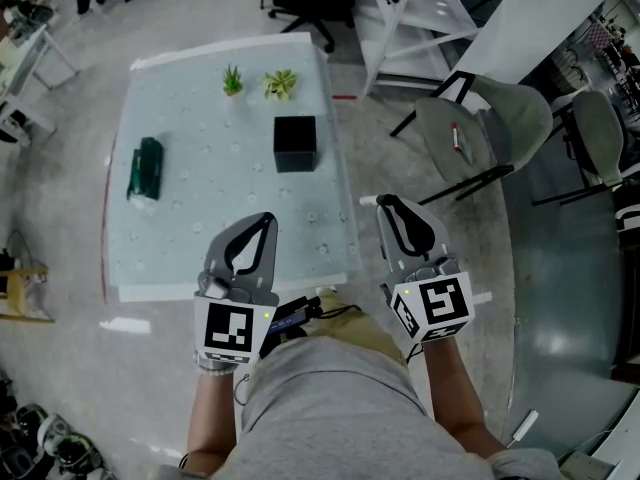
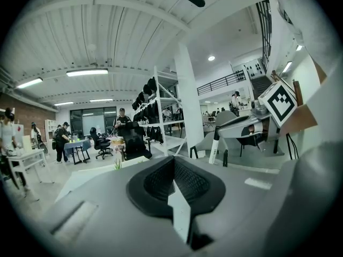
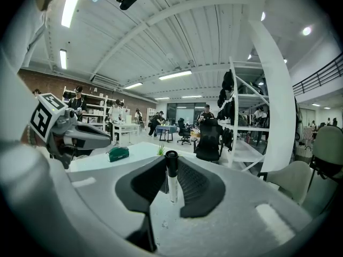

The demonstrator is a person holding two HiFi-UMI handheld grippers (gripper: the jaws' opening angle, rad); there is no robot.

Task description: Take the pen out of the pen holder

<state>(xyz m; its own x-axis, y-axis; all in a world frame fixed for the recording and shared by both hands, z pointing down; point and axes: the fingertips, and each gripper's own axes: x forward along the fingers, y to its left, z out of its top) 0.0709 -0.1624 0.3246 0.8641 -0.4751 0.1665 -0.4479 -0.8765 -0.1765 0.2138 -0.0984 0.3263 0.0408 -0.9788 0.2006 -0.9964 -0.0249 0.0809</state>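
The black cube pen holder (image 1: 295,143) stands on the white table (image 1: 180,228), well ahead of both grippers. My right gripper (image 1: 388,205) hangs off the table's right edge, shut on a white pen (image 3: 171,178) with a black cap. The pen stands crosswise between the pads, and its white end (image 1: 367,201) sticks out at the jaw tips. It shows from the side in the left gripper view as the pen (image 2: 216,143). My left gripper (image 1: 267,219) sits over the table's near edge. Its jaw tips touch with nothing between them.
Two small potted plants (image 1: 257,81) stand at the table's far side and a green object (image 1: 145,168) lies at its left. Grey chairs (image 1: 480,133) stand to the right, one with a marker (image 1: 455,136) on its seat. People and shelving stand in the room beyond.
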